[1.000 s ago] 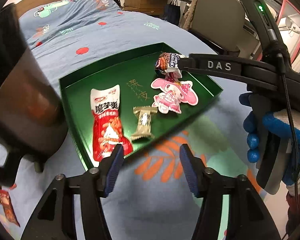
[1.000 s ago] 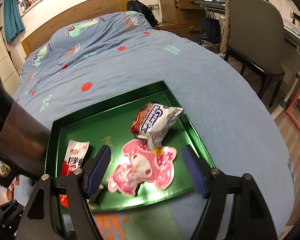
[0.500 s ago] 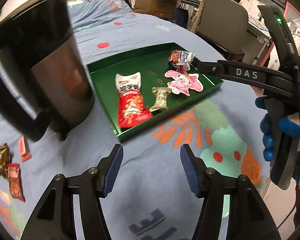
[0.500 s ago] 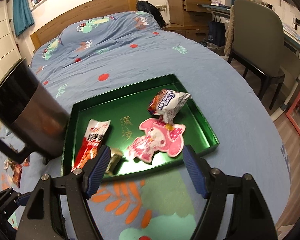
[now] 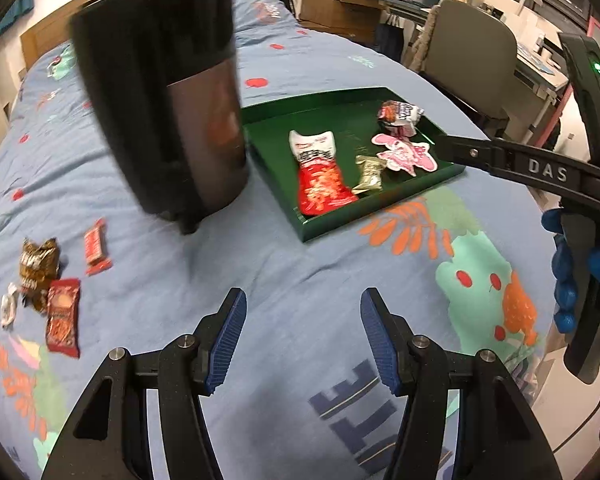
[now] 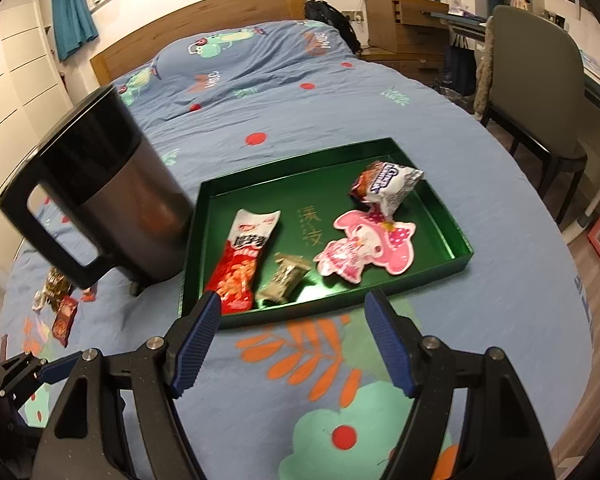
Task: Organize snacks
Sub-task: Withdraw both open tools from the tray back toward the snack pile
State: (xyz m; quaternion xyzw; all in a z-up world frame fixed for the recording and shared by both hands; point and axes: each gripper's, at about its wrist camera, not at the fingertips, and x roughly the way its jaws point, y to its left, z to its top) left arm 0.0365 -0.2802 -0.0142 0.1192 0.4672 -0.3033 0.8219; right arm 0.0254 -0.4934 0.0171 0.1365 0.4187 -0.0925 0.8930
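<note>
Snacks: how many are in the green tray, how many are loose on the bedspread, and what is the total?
In the green tray: 4
Loose on the bedspread, left of the dark jug: 4
Total: 8

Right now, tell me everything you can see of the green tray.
The green tray is a shallow rectangular box with low upright walls and a glossy, reflective floor bearing faint gold characters. It lies flat on the blue bedspread, beside a dark mug. Inside lie a red snack pouch, a small gold wrapper, a pink character packet and a white crumpled bag. No fingers touch it.
</note>
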